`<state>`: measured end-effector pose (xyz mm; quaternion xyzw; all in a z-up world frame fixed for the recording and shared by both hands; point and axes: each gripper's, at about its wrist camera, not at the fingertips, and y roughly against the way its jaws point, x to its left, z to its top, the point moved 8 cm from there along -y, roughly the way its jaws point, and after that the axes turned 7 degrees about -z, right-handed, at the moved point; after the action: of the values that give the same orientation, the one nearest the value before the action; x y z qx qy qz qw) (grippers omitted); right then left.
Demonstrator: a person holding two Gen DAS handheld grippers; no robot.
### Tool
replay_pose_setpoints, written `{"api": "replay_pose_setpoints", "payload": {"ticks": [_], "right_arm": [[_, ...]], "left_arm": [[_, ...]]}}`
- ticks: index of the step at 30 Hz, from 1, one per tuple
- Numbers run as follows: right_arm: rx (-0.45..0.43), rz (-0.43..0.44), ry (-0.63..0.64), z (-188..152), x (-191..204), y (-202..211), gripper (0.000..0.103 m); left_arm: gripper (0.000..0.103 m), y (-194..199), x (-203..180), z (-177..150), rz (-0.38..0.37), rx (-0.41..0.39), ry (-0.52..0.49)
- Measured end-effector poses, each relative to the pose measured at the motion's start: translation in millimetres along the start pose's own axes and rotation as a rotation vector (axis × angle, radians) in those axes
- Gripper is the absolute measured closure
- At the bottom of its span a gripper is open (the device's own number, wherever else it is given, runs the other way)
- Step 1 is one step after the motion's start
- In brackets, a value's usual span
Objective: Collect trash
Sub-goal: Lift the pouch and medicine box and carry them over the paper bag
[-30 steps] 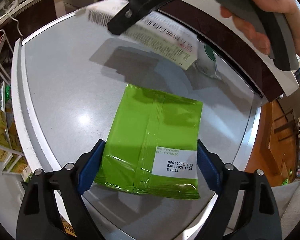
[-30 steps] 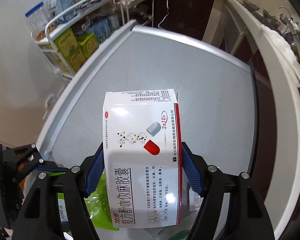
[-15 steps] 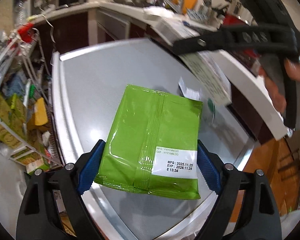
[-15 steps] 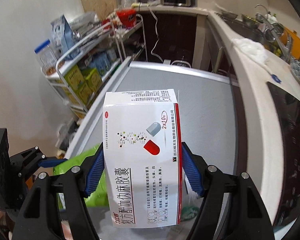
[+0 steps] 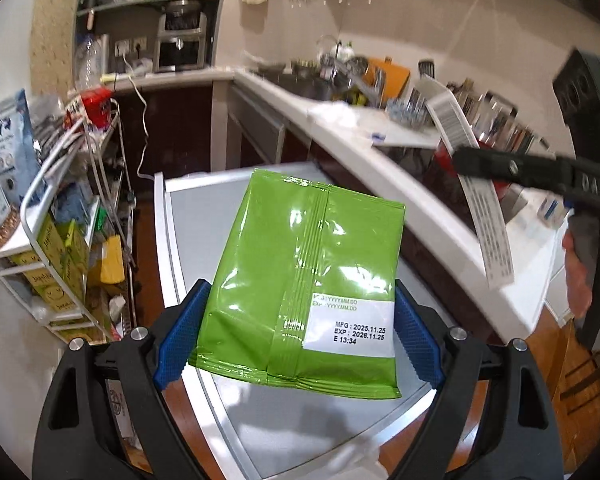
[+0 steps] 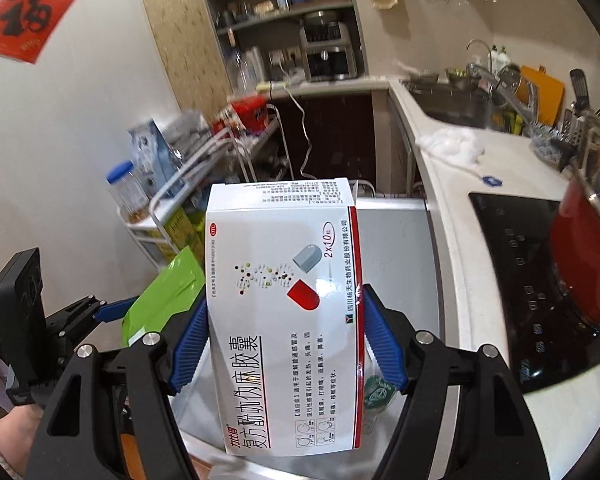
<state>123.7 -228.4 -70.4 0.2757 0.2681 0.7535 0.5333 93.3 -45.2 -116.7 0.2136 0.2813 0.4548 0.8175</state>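
Observation:
A shiny green snack bag with a white date label is clamped between the blue pads of my left gripper, lifted above the grey table. My right gripper is shut on a white medicine box with red and grey capsule art, also held in the air. In the left wrist view the right gripper's black body and the box's edge show at the right, with a person's hand on the handle. In the right wrist view the green bag shows at the left.
A wire rack full of packages stands left of the table. A white counter with a black cooktop, a red pot and a sink runs along the right. A small crumpled green-and-white wrapper lies on the table below the box.
Both grippers have risen and tilted up with their loads still held; the table has dropped lower in both views and the kitchen shelves and counter have come into sight.

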Motion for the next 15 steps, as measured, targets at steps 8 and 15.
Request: {"api": "replay_pose_setpoints", "payload": {"ticks": [8, 15], "right_arm": [[-0.077, 0.036, -0.001, -11, 18, 71, 0.033], [-0.066, 0.081, -0.01, -43, 30, 112, 0.033]], "left_arm": [[0.015, 58, -28, 13, -0.025, -0.108, -0.023], [0.015, 97, -45, 3, -0.03, -0.143, -0.043]]}}
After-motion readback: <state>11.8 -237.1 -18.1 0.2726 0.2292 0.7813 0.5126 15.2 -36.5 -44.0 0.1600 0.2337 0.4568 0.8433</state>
